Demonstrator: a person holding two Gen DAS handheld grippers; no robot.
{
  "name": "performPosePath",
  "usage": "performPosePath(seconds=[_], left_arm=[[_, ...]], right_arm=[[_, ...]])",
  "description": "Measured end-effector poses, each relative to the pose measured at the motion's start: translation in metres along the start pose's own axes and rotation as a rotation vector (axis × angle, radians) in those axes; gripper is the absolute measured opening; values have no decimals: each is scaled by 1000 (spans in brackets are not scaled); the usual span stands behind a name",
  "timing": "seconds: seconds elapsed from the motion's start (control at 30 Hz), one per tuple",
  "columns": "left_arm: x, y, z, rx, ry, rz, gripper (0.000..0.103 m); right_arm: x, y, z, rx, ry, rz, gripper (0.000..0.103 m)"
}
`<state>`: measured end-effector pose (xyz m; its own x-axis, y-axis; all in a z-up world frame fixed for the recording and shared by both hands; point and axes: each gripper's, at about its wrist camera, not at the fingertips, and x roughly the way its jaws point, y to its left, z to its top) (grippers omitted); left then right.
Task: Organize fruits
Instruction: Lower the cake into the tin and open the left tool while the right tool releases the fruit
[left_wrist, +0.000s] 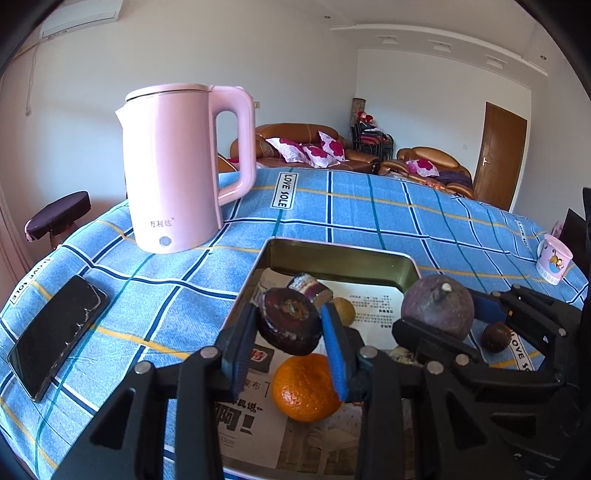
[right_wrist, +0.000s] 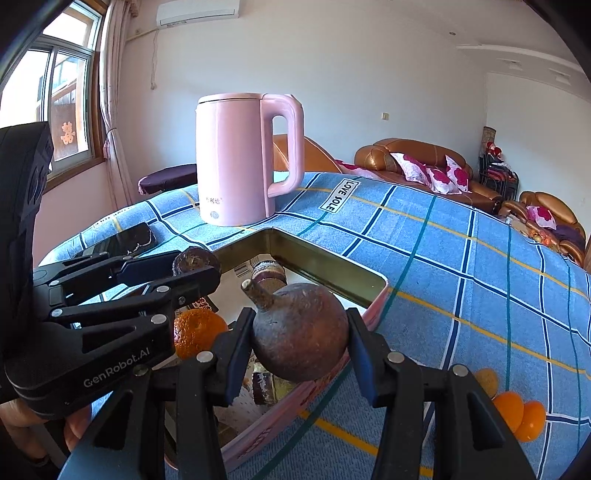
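My left gripper (left_wrist: 290, 325) is shut on a dark brown flat fruit piece (left_wrist: 290, 321) and holds it above the metal tin (left_wrist: 332, 254), which is lined with printed paper. My right gripper (right_wrist: 299, 339) is shut on a round purple-brown fruit with a stem (right_wrist: 301, 332), held over the tin's right rim (right_wrist: 325, 264); this fruit also shows in the left wrist view (left_wrist: 437, 306). An orange (left_wrist: 304, 387) lies in the tin below the left gripper, also seen in the right wrist view (right_wrist: 197, 330). A purple-skinned cut piece (left_wrist: 310, 286) and a small yellowish fruit (left_wrist: 345, 310) lie further back.
A pink kettle (left_wrist: 181, 166) stands behind the tin on the blue checked cloth (left_wrist: 369, 206). A black phone (left_wrist: 55, 336) lies at the left. A pink mug (left_wrist: 554, 260) stands at the far right. Orange fruit segments (right_wrist: 517, 413) and a small dark fruit (left_wrist: 495, 336) lie right of the tin.
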<state>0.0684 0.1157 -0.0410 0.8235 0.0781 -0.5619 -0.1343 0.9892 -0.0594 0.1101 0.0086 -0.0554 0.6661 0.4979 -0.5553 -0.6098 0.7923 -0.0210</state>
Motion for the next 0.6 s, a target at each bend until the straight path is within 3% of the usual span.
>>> performPosePath(seconds=[0.6], left_arm=[[8,-2,1,12,37,1,39]], right_arm=[[6,-5,0,30,30,23,51]])
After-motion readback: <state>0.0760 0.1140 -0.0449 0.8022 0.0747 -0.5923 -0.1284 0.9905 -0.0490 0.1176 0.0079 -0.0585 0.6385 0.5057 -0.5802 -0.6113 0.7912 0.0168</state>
